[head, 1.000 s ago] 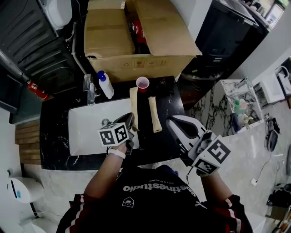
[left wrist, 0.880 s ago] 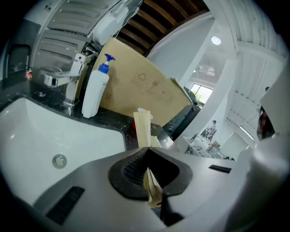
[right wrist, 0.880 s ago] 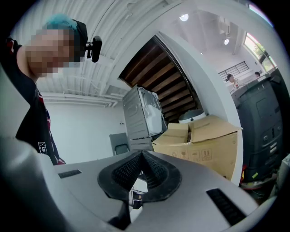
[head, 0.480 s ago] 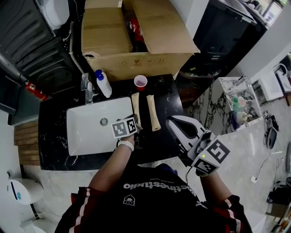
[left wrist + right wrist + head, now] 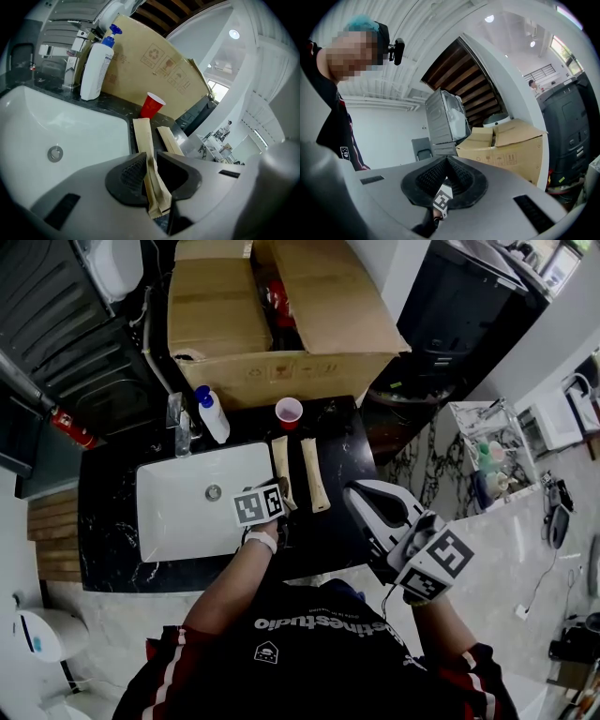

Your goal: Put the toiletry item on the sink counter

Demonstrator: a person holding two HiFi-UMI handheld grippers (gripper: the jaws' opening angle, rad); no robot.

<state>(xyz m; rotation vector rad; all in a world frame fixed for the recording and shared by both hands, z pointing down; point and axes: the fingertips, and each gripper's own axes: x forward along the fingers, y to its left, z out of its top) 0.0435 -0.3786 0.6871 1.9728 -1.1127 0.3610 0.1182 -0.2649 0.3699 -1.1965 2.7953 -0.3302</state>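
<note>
Left claw [image 5: 151,171] extended — pinching paper packet [image 5: 142,136], right claw [image 5: 447,161] closed, held back

A sink basin [image 5: 178,512] is set in the counter [image 5: 112,531]. From its middle, the faucet [image 5: 180,423] stands at 11 o'clock, a pump bottle [image 5: 214,415] at 12 and a cup [image 5: 289,412] toward 2. At 3 o'clock the left packet [image 5: 279,460] and right packet [image 5: 315,474] lie side by side, the left packet's near end between the left gripper's [image 5: 151,171] jaws. A cardboard box [image 5: 281,324] stands behind the counter.
</note>
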